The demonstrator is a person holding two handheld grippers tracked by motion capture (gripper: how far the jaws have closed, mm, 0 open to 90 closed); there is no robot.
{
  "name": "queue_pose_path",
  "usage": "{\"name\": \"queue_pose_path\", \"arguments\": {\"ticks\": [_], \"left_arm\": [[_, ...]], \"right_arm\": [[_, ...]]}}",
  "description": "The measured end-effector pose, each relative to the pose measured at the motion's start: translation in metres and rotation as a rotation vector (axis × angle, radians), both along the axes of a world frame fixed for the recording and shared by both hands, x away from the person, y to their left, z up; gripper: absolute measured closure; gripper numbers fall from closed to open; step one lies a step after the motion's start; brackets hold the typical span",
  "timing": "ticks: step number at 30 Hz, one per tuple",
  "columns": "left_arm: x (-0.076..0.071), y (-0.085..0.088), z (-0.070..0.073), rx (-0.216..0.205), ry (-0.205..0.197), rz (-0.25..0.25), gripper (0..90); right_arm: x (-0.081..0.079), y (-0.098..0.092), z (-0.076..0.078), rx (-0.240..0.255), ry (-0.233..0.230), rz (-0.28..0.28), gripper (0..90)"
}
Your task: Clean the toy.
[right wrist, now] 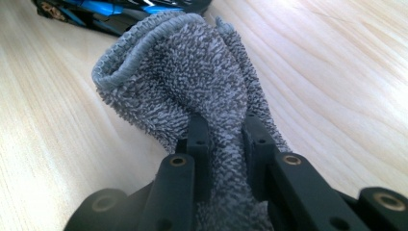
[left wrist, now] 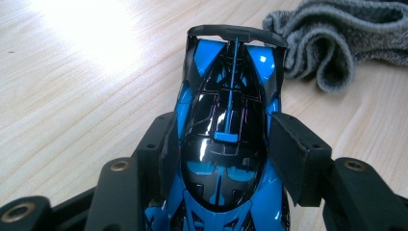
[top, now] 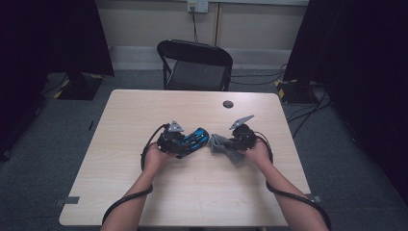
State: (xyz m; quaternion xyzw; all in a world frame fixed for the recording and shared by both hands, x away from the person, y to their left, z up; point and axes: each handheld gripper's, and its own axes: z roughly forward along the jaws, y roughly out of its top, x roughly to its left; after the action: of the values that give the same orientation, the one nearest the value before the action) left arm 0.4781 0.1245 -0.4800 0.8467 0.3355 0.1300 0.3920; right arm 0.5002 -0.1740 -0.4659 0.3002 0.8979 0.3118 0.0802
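Black jaws of the left claw (left wrist: 226, 159) clamp the flanks of a blue-and-black toy race car (left wrist: 226, 144), whose long axis runs straight away from the claw, its black rear wing farthest out and pointing at the grey cloth (left wrist: 337, 43) just beyond. From the high view, the car (top: 194, 138) lies near the middle of the table (top: 144, 110), its length running across toward the right edge. Pinched narrow, the right claw (right wrist: 226, 139) holds the bunched cloth, just beside the car's wing end.
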Motion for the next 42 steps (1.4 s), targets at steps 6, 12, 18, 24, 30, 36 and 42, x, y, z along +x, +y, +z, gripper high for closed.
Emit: {"name": "queue_pose_path", "arguments": {"ticks": [6,12,18,24,30,36,42], "left_arm": [[-0.001,-0.001,-0.001,0.001,-0.008,-0.002,44.1],[0.0,-0.004,0.001,0.008,0.008,-0.01,39.7],[-0.002,-0.009,0.007,-0.024,-0.008,-0.028,34.2],[-0.007,-0.011,0.025,-0.052,-0.036,-0.081,32.4],[-0.017,-0.013,0.037,-0.086,-0.045,-0.108,32.1],[-0.024,-0.014,0.042,-0.09,-0.049,-0.136,32.5],[-0.029,-0.013,0.042,-0.107,-0.015,-0.165,34.5]], "right_arm": [[0.0,-0.007,0.006,0.008,0.0,-0.025,77.0],[-0.003,-0.013,0.014,0.027,-0.017,-0.018,77.0],[-0.009,-0.013,0.019,0.041,-0.025,0.023,77.0],[-0.018,-0.009,0.022,0.054,-0.029,0.075,77.0],[-0.027,0.007,0.024,0.07,-0.035,0.141,76.8],[-0.044,0.032,0.012,0.077,-0.016,0.236,76.4],[-0.05,0.05,0.003,0.078,0.004,0.282,73.7]]}}
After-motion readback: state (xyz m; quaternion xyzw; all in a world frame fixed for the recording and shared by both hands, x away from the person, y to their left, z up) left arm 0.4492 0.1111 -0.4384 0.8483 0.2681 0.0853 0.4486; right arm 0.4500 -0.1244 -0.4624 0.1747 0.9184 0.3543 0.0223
